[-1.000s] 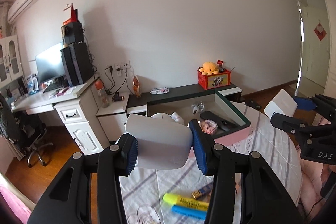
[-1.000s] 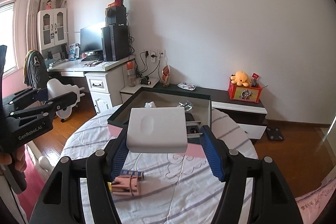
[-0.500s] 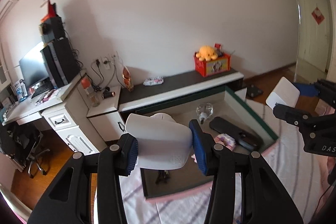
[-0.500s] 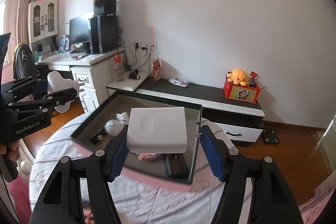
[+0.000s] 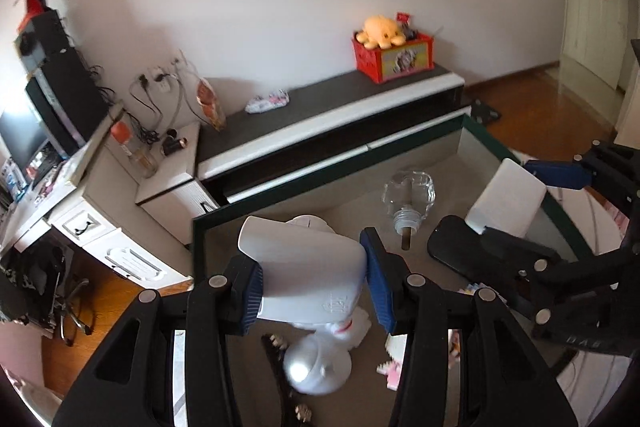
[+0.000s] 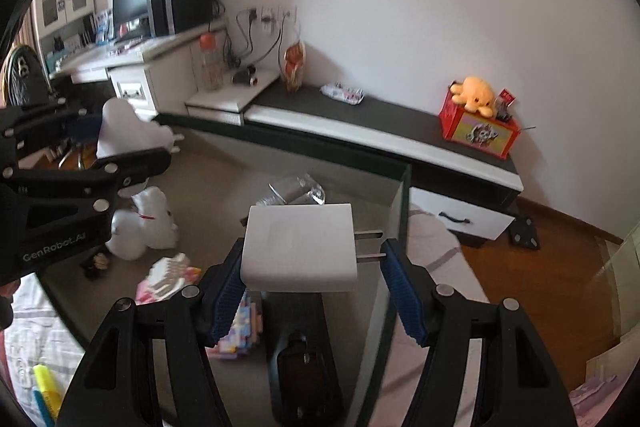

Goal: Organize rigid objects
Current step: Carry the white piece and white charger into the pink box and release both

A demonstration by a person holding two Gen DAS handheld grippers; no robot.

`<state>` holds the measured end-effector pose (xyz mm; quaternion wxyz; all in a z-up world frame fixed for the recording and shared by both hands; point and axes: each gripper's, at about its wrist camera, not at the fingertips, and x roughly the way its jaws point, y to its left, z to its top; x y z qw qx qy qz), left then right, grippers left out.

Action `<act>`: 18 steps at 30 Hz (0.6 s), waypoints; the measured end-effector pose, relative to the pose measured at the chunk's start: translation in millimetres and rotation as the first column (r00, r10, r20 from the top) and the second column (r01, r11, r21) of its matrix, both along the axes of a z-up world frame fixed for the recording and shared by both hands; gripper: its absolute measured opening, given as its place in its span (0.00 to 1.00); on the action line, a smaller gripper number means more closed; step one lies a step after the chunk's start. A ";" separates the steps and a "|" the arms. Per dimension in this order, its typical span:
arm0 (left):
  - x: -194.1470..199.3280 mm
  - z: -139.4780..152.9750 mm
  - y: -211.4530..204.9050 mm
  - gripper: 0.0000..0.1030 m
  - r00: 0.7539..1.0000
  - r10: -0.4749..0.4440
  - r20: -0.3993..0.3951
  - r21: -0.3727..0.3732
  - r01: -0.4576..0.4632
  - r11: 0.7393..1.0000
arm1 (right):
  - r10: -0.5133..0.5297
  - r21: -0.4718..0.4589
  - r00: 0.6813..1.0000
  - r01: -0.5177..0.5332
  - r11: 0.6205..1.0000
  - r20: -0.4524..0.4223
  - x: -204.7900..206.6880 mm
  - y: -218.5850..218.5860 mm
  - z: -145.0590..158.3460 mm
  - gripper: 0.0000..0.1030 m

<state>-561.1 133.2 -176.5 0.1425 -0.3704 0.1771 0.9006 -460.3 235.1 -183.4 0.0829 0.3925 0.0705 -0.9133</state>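
Spreading under both grippers is a green-rimmed box (image 5: 486, 137) with a grey floor, set on a striped cloth (image 6: 436, 239). Largest inside it is a black remote (image 6: 304, 355) lying toward the box's right edge, below the right gripper (image 6: 316, 283). Near the left edge stands a white dog figure (image 6: 144, 227), and a clear glass bottle (image 5: 408, 197) lies on its side toward the far edge. A pink block toy (image 6: 168, 273) sits between dog and remote. The left gripper (image 5: 312, 291) clamps a white plug adapter (image 5: 308, 277) over the box's near left part, pads pressing both its sides. The right gripper holds a white charger (image 6: 300, 247) over the remote, prongs (image 6: 370, 247) pointing right; its left pad touches the body, while the right pad meets only the prong tips.
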 end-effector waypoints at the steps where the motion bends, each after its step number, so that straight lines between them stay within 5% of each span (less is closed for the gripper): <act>1: -4.0 -3.7 2.2 0.45 1.000 0.003 0.005 -0.011 -0.003 1.000 | 0.001 0.003 1.000 -0.001 1.000 0.009 -3.8 -0.3 -3.2 0.65; 13: -12.8 -15.2 14.6 0.47 1.000 -0.014 0.010 -0.011 0.014 1.000 | 0.004 0.004 0.998 -0.004 1.000 0.059 -20.9 0.7 -9.9 0.65; 18: -3.0 -10.8 16.3 0.66 1.000 -0.016 -0.007 0.007 0.016 1.000 | -0.003 0.001 0.998 0.003 1.000 0.067 -20.5 0.5 -9.7 0.65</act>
